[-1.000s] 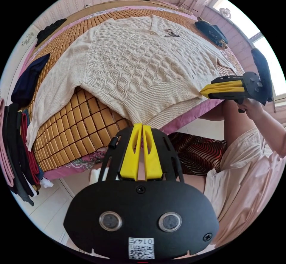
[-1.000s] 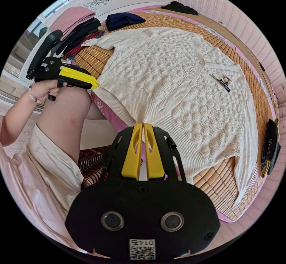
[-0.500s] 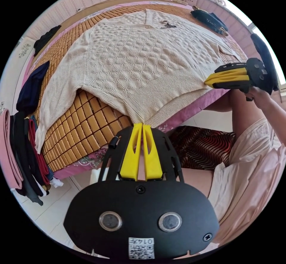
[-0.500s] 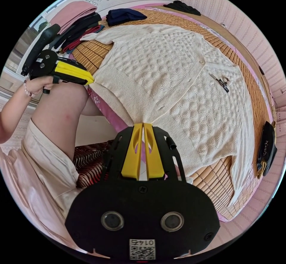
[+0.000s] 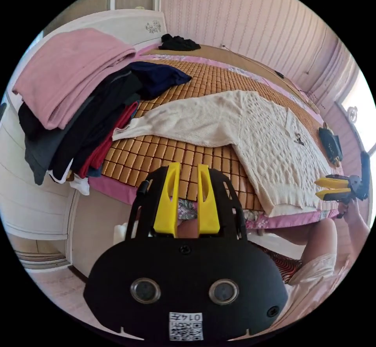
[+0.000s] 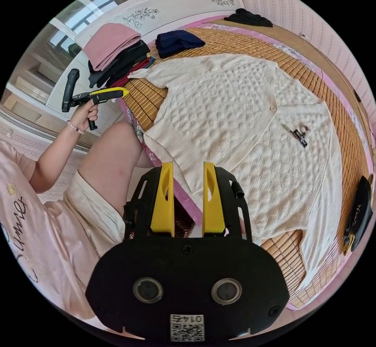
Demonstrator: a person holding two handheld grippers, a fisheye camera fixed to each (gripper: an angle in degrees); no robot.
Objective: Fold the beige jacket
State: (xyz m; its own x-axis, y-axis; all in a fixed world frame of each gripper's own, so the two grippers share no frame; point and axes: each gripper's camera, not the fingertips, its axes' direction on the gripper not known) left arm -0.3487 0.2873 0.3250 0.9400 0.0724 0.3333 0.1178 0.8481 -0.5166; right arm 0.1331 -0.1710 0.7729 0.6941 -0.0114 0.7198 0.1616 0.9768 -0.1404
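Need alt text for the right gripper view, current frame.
A beige knit jacket lies spread flat on a bamboo mat. The right claw hangs open over the jacket's hem edge; the left claw is held by a hand near a stack of folded clothes.

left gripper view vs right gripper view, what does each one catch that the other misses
Left gripper view: the left gripper, jaws apart, over the mat edge, with the stacked clothes looming beside it.

Right gripper view: the right gripper, jaws apart, at the hem, the whole beige jacket spread flat, both sleeves out, and the person's hand.

Both: the jacket, the bamboo mat, the dark bag, the navy garment, the small clip near the neckline.
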